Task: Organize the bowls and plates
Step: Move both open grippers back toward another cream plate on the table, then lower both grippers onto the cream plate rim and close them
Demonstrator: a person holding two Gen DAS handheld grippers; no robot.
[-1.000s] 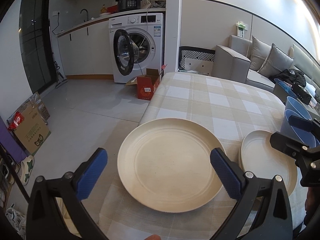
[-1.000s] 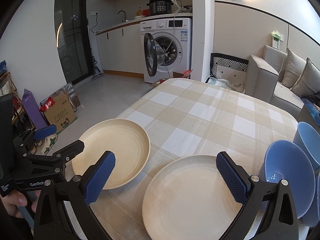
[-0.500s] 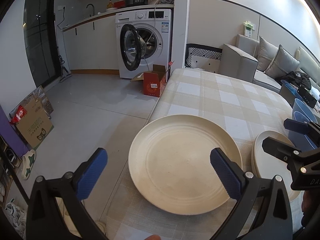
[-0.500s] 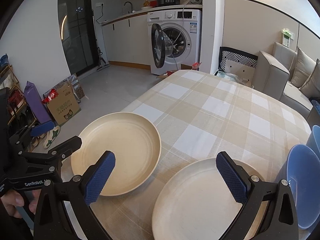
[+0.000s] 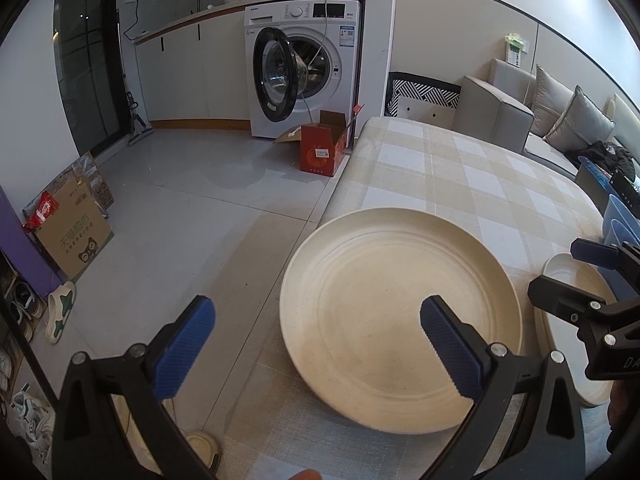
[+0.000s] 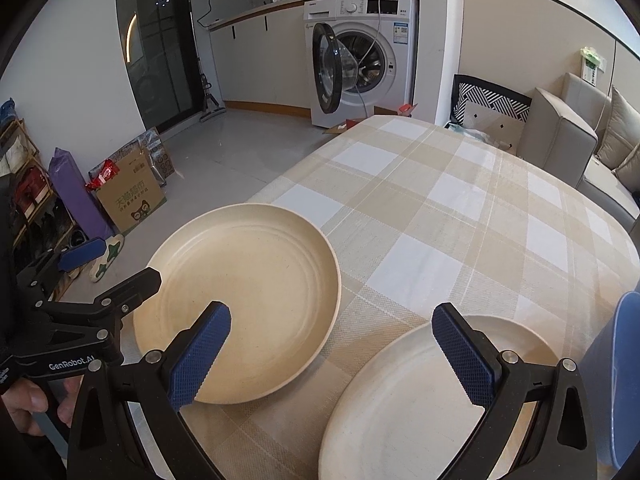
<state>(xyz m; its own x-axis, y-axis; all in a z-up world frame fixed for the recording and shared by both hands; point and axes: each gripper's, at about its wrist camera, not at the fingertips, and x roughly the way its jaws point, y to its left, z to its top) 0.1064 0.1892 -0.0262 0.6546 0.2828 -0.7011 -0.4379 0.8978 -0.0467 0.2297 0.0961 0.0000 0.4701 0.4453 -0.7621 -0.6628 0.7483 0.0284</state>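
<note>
Starting on my left: the left gripper (image 5: pixel 316 340) has swung leftward over the last second, so the large cream plate (image 5: pixel 400 316) that sat centred between its fingers now lies ahead and to the right, under the right fingertip only, while the left fingertip hangs past the table edge over the floor. Its jaws are spread wide and carry nothing. I judge I am lining one finger over the plate's near-left rim to pinch it, though no contact is visible yet.

Moving right, the right gripper (image 6: pixel 332 348) has also shifted: the large plate (image 6: pixel 240 300) has slid in behind its left fingertip, and the smaller cream plate (image 6: pixel 424 400) sits just ahead and below, beneath its right fingertip. These jaws are wide open too and hold nothing. The two plates lie close together on the checked tablecloth (image 6: pixel 440 208), apparently apart.

Both plates are bare, with nothing on them. At the far right, beside the right gripper, a blue bowl (image 6: pixel 616 380) shows only its outer wall, so I cannot tell whether anything is in it. Stacking has not begun; every piece rests separately.
</note>
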